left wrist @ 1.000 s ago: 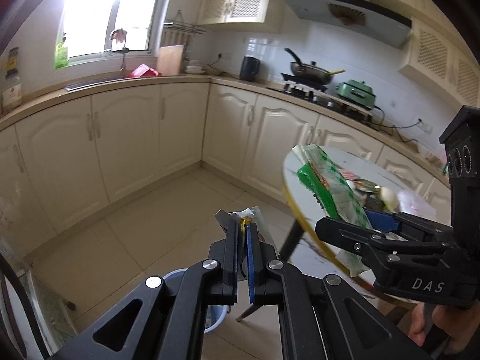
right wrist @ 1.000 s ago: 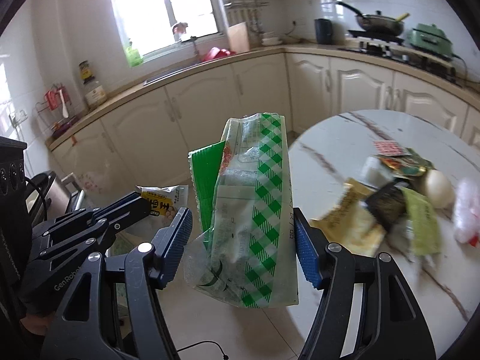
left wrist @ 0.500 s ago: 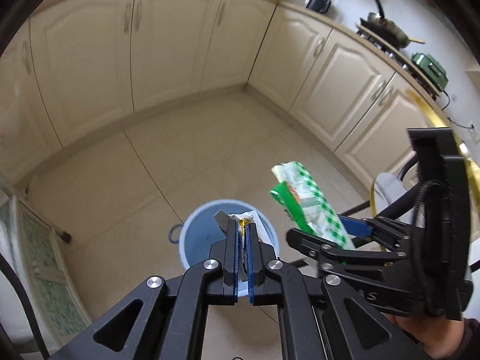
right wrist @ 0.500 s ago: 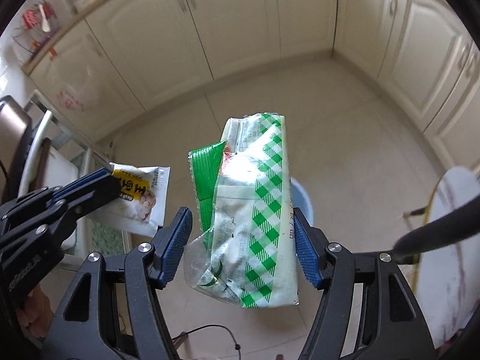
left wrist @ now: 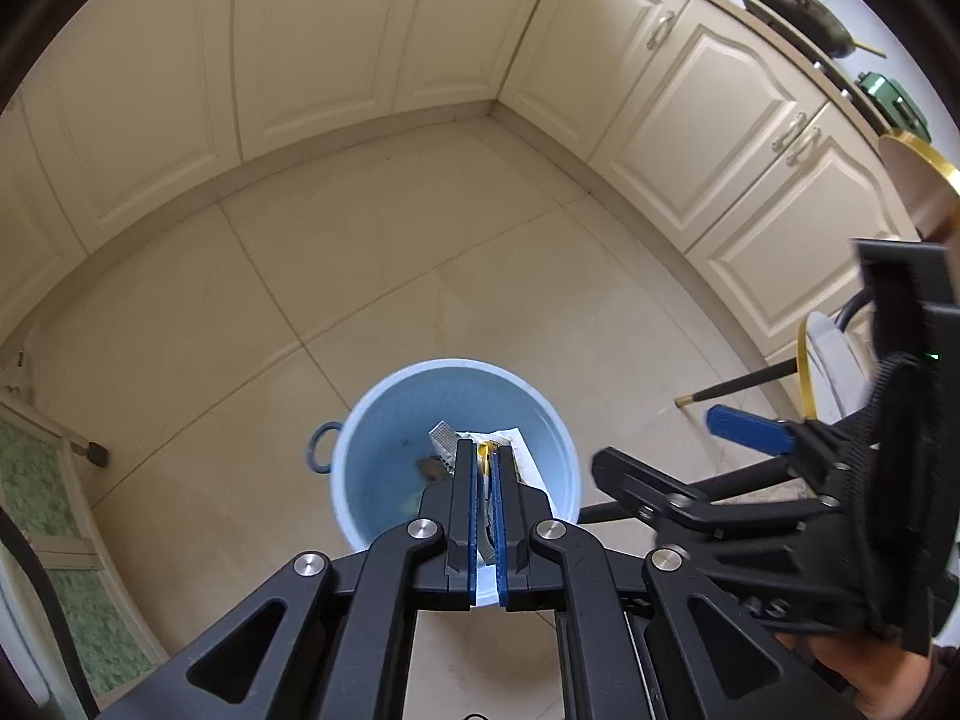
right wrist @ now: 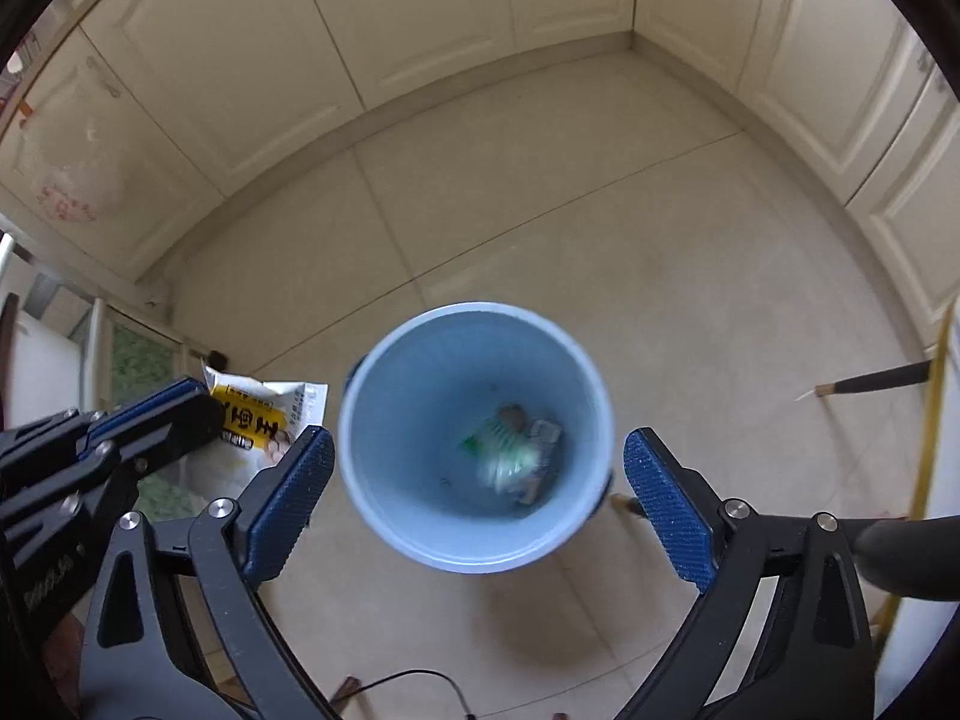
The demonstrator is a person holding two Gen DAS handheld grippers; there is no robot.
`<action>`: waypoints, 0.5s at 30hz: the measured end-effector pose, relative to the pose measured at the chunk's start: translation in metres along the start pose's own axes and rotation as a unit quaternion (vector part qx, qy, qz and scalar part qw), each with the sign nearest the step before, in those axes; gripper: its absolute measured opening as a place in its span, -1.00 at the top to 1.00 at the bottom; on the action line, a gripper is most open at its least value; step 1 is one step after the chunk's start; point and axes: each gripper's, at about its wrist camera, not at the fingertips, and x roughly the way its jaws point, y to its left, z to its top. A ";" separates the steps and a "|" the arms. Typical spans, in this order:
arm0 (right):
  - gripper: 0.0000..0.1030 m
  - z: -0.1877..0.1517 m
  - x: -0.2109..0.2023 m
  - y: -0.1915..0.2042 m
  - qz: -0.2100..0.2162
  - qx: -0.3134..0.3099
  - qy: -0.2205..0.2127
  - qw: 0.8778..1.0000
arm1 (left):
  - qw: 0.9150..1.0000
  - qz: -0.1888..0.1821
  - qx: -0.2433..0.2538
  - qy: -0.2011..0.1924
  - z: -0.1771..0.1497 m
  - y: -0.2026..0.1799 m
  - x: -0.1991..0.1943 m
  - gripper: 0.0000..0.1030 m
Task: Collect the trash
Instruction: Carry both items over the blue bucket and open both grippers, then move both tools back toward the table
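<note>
While both grippers point down over the pale beige tiled floor [right wrist: 540, 192], a round light-blue plastic bin [right wrist: 384, 516] stands just beyond their fingertips, cream cabinet doors [left wrist: 336, 30] curving around the corner behind it. Jaws opening with nothing between them, the right gripper [right wrist: 477, 468] frames the bin, where a blurred green-checked plastic wrapper [right wrist: 501, 450] lies inside. Clamped tight, the left gripper [left wrist: 485, 468] pinches a white and yellow snack packet [right wrist: 264, 414] above the bin's rim.

Unreadable dark characters on yellow-white packet [right wrist: 258, 414]
</note>
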 end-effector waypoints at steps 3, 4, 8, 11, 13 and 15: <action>-0.90 -0.003 -0.010 -0.003 -0.008 -0.005 -0.009 1.000 | 1.000 0.008 -0.006 0.008 0.015 0.001 0.013 0.95; -0.90 -0.003 -0.013 -0.002 -0.015 -0.004 -0.009 1.000 | 1.000 0.013 -0.005 0.009 0.017 -0.001 0.015 0.90; -0.90 -0.002 -0.026 -0.002 -0.016 0.006 -0.015 1.000 | 1.000 0.026 -0.014 0.009 0.021 -0.019 0.008 0.70; -0.90 -0.004 -0.042 0.002 -0.013 0.004 -0.024 1.000 | 0.999 0.040 -0.017 -0.011 0.018 -0.034 -0.012 0.57; -0.90 -0.004 -0.057 0.008 -0.007 0.001 -0.032 0.999 | 0.998 0.052 -0.022 -0.030 0.015 -0.037 -0.035 0.56; -0.90 -0.006 -0.077 0.015 0.004 -0.009 -0.045 0.999 | 0.996 0.065 -0.024 -0.055 0.010 -0.044 -0.063 0.46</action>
